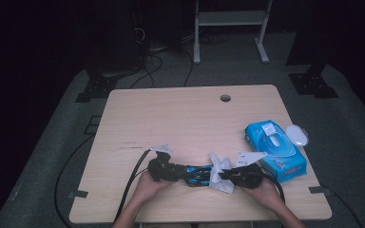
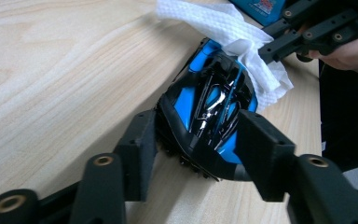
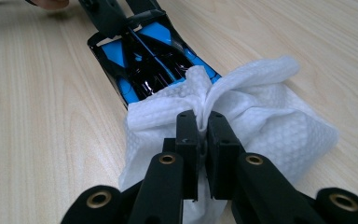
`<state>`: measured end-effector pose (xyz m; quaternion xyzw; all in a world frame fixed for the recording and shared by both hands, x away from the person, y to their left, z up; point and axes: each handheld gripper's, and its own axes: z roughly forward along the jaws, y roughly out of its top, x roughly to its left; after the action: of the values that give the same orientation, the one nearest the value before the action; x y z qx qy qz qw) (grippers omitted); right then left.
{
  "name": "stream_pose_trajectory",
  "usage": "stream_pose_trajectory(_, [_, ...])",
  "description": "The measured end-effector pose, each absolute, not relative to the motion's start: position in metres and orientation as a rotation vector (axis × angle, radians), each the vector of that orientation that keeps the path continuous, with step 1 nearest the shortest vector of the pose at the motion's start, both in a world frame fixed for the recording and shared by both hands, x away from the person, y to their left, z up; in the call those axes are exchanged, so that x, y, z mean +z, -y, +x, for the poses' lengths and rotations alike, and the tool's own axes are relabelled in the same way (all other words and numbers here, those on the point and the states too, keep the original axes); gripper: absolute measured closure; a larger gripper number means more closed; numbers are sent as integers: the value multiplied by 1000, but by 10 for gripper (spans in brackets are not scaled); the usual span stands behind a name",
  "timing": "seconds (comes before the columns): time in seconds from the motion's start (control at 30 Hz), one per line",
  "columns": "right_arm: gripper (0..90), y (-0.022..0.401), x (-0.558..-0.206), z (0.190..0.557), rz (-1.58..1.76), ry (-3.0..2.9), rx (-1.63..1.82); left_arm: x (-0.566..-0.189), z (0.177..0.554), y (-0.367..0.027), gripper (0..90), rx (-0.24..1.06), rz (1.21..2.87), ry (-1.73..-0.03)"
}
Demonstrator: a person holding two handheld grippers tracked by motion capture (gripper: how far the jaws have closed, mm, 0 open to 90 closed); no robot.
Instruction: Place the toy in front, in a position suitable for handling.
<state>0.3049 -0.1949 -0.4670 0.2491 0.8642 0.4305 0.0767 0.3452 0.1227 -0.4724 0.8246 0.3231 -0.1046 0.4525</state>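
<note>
Your left gripper (image 2: pixel 198 140) clamped on both sides of the blue-and-black shoe (image 2: pixel 209 109), your right gripper (image 3: pixel 204 128) pinching the white wipe (image 3: pixel 256 105) against the shoe's far end, 1 wipe pack (image 1: pixel 275 149) nearby.

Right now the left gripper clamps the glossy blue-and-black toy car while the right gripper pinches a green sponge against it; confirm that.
One thing is wrong: the right gripper pinches a white textured wet wipe, not a green sponge, as the right gripper view shows. The left gripper does clamp the glossy blue-and-black toy car.
</note>
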Motion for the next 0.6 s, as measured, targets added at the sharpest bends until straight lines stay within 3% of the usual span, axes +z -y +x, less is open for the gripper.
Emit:
stream_pose_trajectory(0.23, [841,195,-467,304,744,-2587,1286,-473,348,-121,568,-272,2032,-833])
stream_pose_trajectory(0.6, [842,195,-468,303,745,-2578,1289,-473,354,-122,577,-341,2010,-881])
